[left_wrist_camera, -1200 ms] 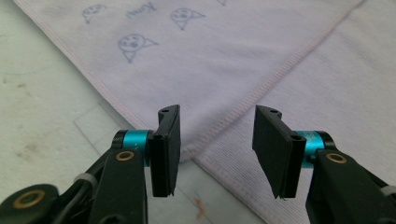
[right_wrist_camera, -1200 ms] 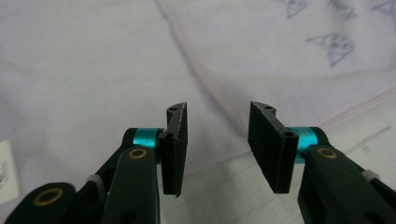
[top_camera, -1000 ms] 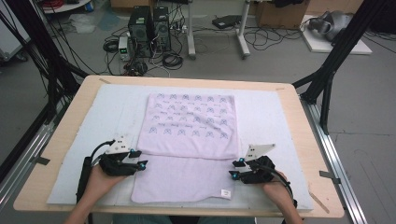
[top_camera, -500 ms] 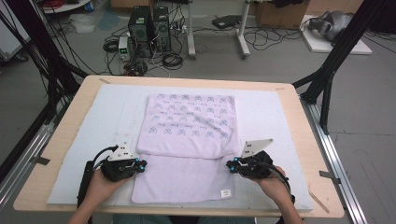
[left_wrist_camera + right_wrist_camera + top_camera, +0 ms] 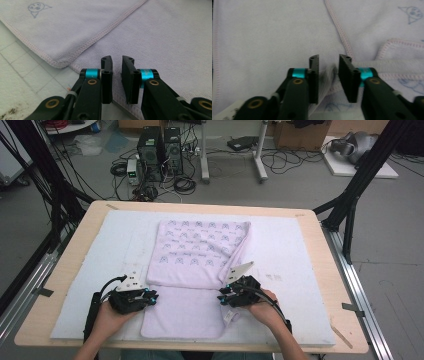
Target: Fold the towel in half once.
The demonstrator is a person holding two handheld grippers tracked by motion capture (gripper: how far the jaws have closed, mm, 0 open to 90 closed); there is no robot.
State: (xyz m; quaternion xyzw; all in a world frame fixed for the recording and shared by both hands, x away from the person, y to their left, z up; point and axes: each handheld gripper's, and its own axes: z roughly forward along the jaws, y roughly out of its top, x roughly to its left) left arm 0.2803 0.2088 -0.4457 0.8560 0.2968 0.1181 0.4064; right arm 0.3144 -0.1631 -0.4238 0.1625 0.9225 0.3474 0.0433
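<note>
White mat (image 5: pixel 90 270), towel (image 5: pixel 200 255) fold perhaps bunched

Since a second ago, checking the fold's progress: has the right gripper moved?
Yes. In the high view the right gripper has shifted left, inward from the table's right edge, pulling the towel's right edge over.

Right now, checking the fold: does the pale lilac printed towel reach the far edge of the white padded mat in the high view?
No, the pale lilac printed towel ends short of it, with a bare strip of white padded mat showing beyond.

Wooden table (image 5: pixel 320 250); white mat (image 5: pixel 100 270) on it; towel (image 5: pixel 200 255) atop.
</note>
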